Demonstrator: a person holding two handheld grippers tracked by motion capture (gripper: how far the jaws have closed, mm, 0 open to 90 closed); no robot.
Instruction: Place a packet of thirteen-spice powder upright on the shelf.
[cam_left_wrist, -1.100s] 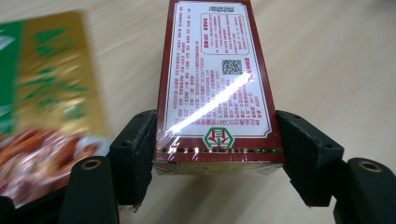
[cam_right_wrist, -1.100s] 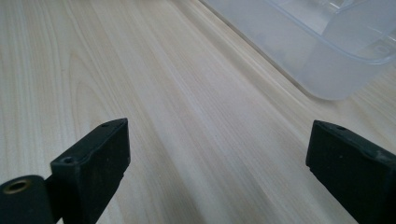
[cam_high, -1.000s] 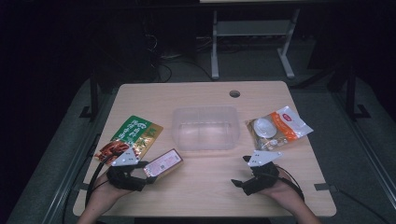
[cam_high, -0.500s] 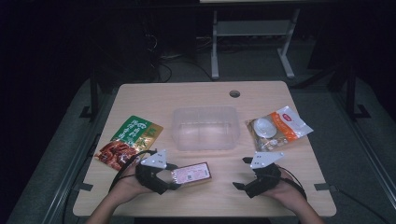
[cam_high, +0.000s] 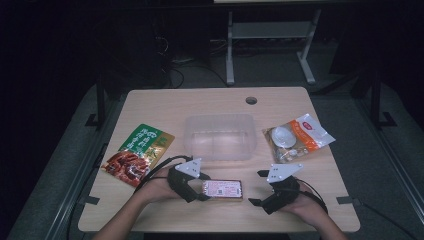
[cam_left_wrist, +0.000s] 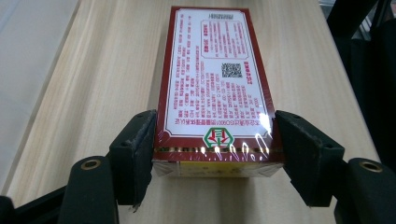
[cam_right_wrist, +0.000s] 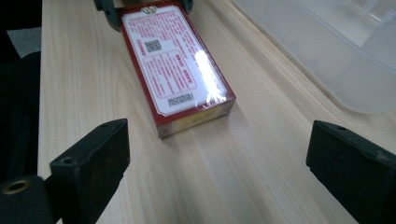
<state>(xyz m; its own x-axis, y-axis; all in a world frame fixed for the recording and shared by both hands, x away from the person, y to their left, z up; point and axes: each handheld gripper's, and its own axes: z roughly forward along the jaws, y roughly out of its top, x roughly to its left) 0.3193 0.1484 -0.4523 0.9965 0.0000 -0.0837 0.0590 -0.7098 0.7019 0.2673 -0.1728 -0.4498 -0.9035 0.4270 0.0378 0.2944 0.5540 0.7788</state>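
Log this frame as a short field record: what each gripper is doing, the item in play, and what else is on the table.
left gripper: shut on the red box, fingers pressing its two long sides
red box: flat on the table, label side up
right gripper: open, holding nothing, facing the box's free end
clear plastic bin: behind the box
other items: green snack packet, orange-and-white packet

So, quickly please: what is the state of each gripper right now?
Left gripper: closed on the end of the red box, which lies flat on the table.
Right gripper: open, holding nothing; the box lies ahead of it.
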